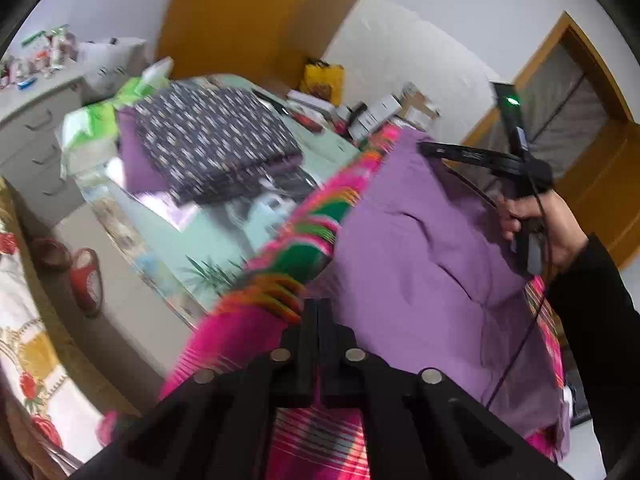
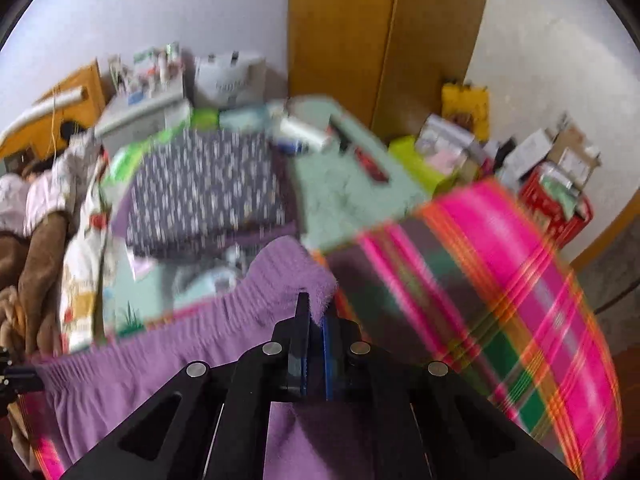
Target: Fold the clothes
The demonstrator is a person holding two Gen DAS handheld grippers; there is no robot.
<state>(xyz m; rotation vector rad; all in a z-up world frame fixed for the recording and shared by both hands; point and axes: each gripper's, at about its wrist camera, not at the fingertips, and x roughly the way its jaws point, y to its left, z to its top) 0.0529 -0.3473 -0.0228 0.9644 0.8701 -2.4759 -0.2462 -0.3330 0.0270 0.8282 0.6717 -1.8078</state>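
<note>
A purple garment [image 1: 420, 248] lies spread over a pink plaid cloth [image 1: 320, 216]. In the right wrist view my right gripper [image 2: 314, 312] is shut on the corner of its gathered waistband [image 2: 192, 332]. That waistband runs taut toward my left gripper [image 2: 12, 376] at the frame's left edge. In the left wrist view my left gripper [image 1: 318, 312] has its fingers pressed together at the garment's near edge. The right gripper [image 1: 428, 146], held by a hand [image 1: 560, 232], pinches the far corner. A folded dark patterned garment [image 1: 212, 140] [image 2: 204, 192] sits on a folded purple one behind.
The mint-green table cover [image 1: 224, 240] carries the folded stack and clutter. Red slippers [image 1: 86, 276] lie on the floor left of it, near a grey drawer unit [image 1: 36, 140]. Boxes [image 2: 552, 184] and a yellow bag [image 2: 466, 104] stand by the wall, beside a wooden wardrobe [image 2: 360, 32].
</note>
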